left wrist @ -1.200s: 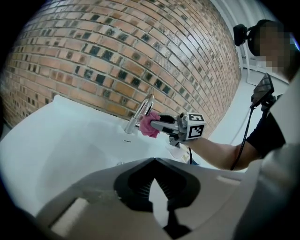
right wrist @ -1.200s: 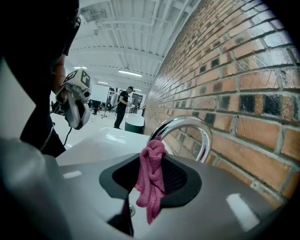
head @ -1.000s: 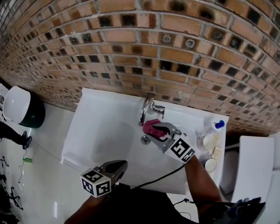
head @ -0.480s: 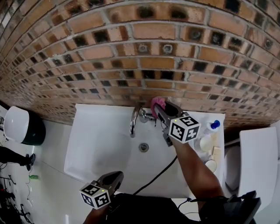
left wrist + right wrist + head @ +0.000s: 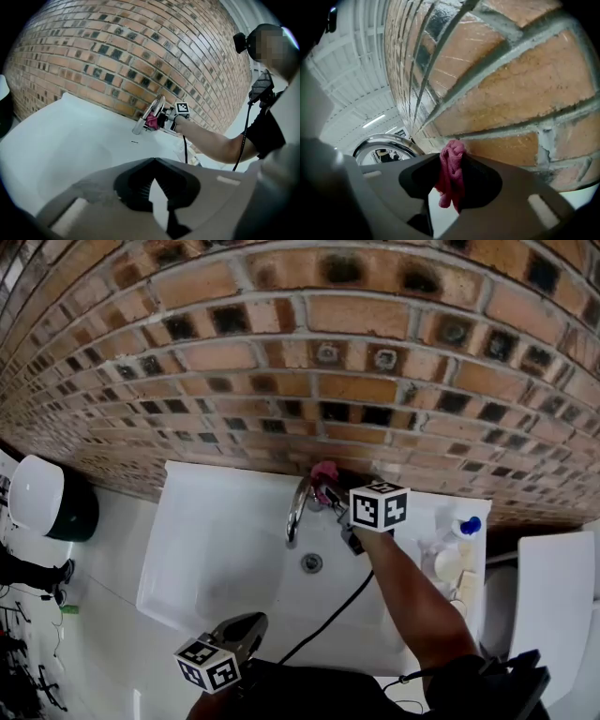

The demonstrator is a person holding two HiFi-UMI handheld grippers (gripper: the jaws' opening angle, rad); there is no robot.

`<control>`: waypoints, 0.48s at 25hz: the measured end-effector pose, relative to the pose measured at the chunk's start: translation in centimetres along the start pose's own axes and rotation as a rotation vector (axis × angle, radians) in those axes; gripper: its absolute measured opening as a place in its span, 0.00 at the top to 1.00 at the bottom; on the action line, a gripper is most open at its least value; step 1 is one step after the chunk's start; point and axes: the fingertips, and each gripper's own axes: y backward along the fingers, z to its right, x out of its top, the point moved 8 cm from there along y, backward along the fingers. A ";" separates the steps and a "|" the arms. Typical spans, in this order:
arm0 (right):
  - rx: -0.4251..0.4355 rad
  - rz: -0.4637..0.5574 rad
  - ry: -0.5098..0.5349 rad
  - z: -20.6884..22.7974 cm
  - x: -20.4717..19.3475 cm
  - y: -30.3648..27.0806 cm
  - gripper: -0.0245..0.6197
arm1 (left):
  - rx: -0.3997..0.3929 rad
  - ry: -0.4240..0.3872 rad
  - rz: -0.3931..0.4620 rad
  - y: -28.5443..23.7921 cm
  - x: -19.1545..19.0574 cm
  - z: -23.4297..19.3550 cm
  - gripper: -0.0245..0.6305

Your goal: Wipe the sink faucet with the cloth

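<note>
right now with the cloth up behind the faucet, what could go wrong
1. The right gripper pinches only a small bunch of cloth, close to the brick wall. The bare jaws may scrape the wall or the faucet instead of wiping.
2. The blue-capped bottle stands on the sink ledge beside the person's forearm. A wide wiping stroke could knock it over.

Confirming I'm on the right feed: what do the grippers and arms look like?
Left gripper and right gripper: grey shells, black inside, each carrying a white cube with black square markers. A black cable trails from the right one. Short black sleeve.
</note>
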 end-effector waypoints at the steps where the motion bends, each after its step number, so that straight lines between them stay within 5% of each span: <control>1: 0.010 0.002 -0.019 0.1 0.0 -0.3 0.77 | 0.002 0.007 0.000 -0.1 -0.1 -0.2 0.95; 7: 0.066 0.040 -0.098 0.1 0.7 -0.8 0.77 | -0.021 0.037 -0.010 -0.8 -0.6 -0.7 0.95; 12: 0.080 0.086 -0.058 -1.3 2.5 0.0 0.78 | -0.059 0.031 -0.006 -1.0 -0.6 -0.7 0.95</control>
